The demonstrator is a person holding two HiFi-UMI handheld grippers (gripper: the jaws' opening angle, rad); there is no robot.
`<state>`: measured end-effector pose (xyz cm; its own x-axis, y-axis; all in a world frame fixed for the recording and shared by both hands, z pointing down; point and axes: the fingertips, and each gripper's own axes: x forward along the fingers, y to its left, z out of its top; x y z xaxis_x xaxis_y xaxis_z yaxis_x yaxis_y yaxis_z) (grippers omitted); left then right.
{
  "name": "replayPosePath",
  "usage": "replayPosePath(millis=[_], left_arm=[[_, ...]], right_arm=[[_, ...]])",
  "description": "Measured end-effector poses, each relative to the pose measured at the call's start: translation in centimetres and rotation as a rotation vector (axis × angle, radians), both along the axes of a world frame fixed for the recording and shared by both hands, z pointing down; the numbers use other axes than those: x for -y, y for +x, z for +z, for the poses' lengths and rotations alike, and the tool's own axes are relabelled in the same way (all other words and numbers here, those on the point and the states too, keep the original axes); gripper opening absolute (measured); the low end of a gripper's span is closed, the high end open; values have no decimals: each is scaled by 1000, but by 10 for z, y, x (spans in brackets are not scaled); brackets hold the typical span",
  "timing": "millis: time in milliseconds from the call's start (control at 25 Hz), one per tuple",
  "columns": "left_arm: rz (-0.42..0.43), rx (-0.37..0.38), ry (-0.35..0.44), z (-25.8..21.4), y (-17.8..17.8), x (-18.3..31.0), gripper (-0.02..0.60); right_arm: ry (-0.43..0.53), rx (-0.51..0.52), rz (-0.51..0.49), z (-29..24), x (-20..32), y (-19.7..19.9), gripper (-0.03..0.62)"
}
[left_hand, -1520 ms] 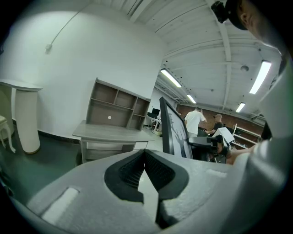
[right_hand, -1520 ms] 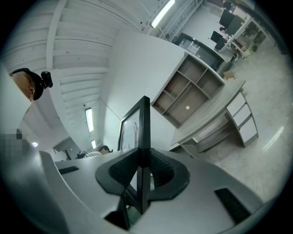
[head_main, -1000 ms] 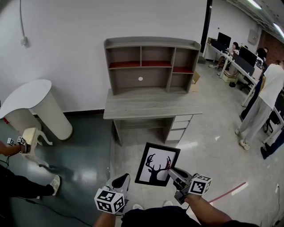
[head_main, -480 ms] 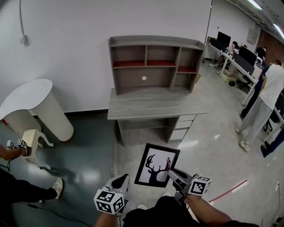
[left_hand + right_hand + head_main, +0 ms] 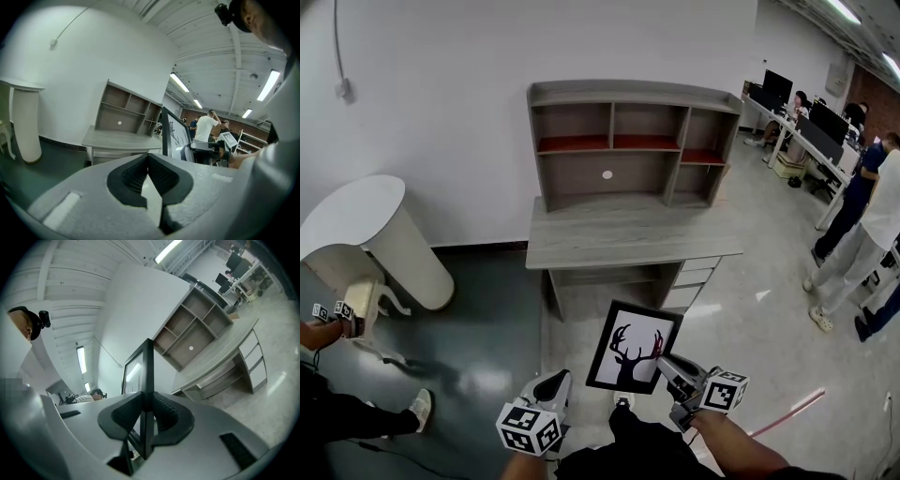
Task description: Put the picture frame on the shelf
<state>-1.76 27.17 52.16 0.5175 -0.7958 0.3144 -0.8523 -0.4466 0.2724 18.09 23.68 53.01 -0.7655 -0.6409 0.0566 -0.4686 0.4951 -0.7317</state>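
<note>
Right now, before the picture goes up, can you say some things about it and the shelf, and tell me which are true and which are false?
1. The right gripper pinches the frame by its edge. True.
2. The frame stands on the shelf. False: it is held up in the air, short of the desk.
3. The picture shows a black deer head with antlers. True.
4. The left gripper grips the frame too. False: its jaws are together on nothing, and the frame is off to its right.
5. The shelf is full of books. False: its compartments look empty.
</note>
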Motion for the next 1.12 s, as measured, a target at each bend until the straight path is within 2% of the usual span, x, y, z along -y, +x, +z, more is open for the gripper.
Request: replayPosePath(millis=[640, 880, 1000, 1120], left_arm=[[-28, 88, 32, -19, 16, 220, 9], [-33, 112, -4, -8, 27, 260, 9], [-44, 123, -22, -3, 24, 275, 9], [-60, 120, -24, -5, 18, 294, 9]], right_arm=[[45, 10, -43, -8, 222, 14, 83], [14, 30, -60, 4, 271, 17, 83], [-10, 55, -62, 11, 286, 15, 83], [-24, 38, -76, 16, 303, 10, 83]])
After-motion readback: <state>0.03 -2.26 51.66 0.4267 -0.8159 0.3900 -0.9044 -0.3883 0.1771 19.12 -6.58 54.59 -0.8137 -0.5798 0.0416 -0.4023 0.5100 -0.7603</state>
